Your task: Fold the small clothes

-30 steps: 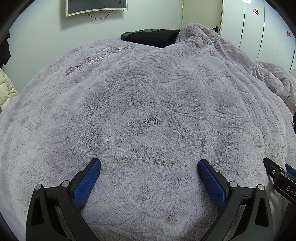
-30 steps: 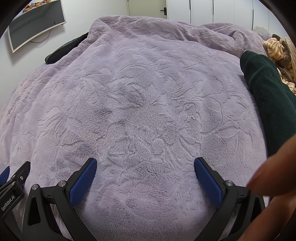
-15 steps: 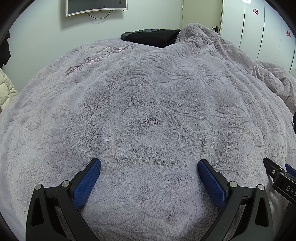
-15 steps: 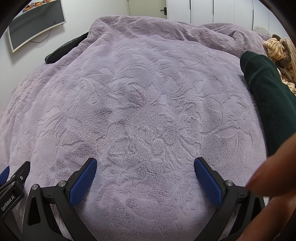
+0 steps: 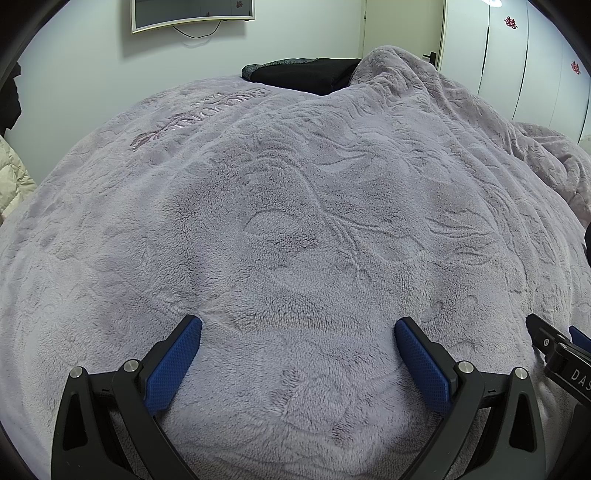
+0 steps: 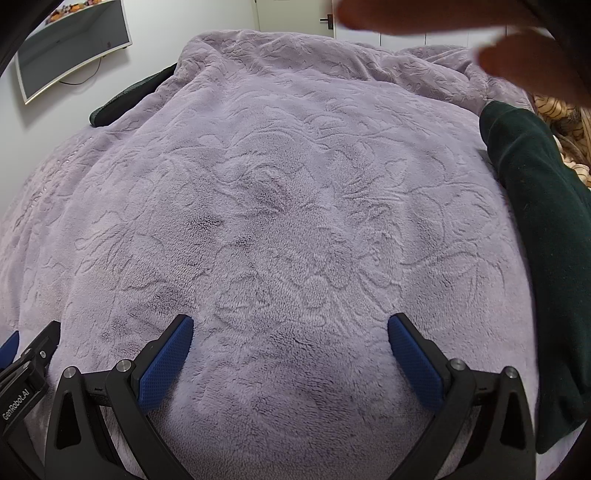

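A dark green garment (image 6: 539, 236) lies along the right side of the lilac fleece blanket (image 6: 295, 192) in the right wrist view. Behind it sits a tan patterned piece of clothing (image 6: 569, 129). My right gripper (image 6: 291, 325) rests low over the blanket, open, with nothing between its blue pads. My left gripper (image 5: 298, 325) is open too, over bare blanket (image 5: 295, 206), with no garment in its view. A person's hand (image 6: 480, 33), blurred, crosses the top right of the right wrist view.
A black cushion or pillow (image 5: 306, 74) lies at the far end of the bed. A curved screen (image 5: 192, 14) hangs on the wall. White wardrobe doors (image 5: 517, 62) stand at the right. A cream quilted item (image 5: 13, 173) is at the left edge.
The person's hand has left the lower right of the right wrist view and now shows blurred at the top right. Both grippers have stayed still and open.
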Action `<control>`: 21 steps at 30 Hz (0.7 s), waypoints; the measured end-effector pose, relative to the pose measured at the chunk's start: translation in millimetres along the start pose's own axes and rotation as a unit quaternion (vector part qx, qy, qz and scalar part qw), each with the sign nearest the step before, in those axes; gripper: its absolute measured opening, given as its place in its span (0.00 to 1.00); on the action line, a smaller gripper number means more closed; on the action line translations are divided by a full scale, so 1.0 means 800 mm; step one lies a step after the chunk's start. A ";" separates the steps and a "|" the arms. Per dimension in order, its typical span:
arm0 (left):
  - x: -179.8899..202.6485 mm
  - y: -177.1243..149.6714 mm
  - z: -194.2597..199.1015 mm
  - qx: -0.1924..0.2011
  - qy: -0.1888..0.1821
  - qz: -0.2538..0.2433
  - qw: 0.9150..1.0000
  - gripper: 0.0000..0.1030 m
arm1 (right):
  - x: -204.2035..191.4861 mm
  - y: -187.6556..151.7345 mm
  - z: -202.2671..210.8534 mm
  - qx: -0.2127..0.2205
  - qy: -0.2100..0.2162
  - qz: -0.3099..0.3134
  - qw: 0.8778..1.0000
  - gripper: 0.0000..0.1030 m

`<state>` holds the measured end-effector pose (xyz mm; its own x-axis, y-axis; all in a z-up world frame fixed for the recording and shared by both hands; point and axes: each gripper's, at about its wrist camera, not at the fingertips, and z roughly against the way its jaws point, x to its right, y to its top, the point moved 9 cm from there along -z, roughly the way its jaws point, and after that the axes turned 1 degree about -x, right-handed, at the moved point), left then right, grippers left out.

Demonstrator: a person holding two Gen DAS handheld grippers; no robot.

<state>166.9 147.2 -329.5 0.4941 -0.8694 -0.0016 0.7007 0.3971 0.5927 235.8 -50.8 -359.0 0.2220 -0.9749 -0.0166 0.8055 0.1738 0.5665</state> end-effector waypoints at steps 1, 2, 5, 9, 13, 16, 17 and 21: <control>0.000 0.000 0.000 0.000 0.000 0.000 1.000 1.00 | 0.000 0.000 0.000 0.000 0.000 0.000 1.000 1.00; 0.000 0.000 0.000 0.000 0.000 0.000 1.000 1.00 | 0.000 0.000 0.000 0.000 0.000 0.000 1.000 1.00; 0.000 0.000 0.000 0.000 0.000 0.000 1.000 1.00 | -0.002 0.000 0.000 0.000 -0.002 0.002 1.000 1.00; 0.000 0.000 0.000 0.000 0.000 0.000 1.000 1.00 | -0.003 -0.001 0.000 0.001 0.001 0.000 1.000 1.00; 0.000 0.000 0.000 0.000 0.000 0.000 1.000 1.00 | -0.004 -0.002 0.001 0.001 0.000 0.000 1.000 1.00; 0.000 0.000 0.000 0.000 0.000 0.000 1.000 1.00 | -0.004 -0.002 0.000 0.001 0.000 0.000 1.000 1.00; 0.000 0.000 0.000 0.000 0.000 0.000 1.000 1.00 | -0.004 -0.002 0.000 0.001 0.000 0.000 1.000 1.00; 0.000 0.000 0.000 0.000 0.000 0.000 1.000 1.00 | -0.004 -0.002 0.000 0.001 0.000 0.000 1.000 1.00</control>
<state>166.6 147.1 -329.4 0.4941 -0.8694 -0.0014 0.7006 0.3972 0.5928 233.6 -47.8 -359.5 0.2223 -0.9748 -0.0167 0.8046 0.1738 0.5678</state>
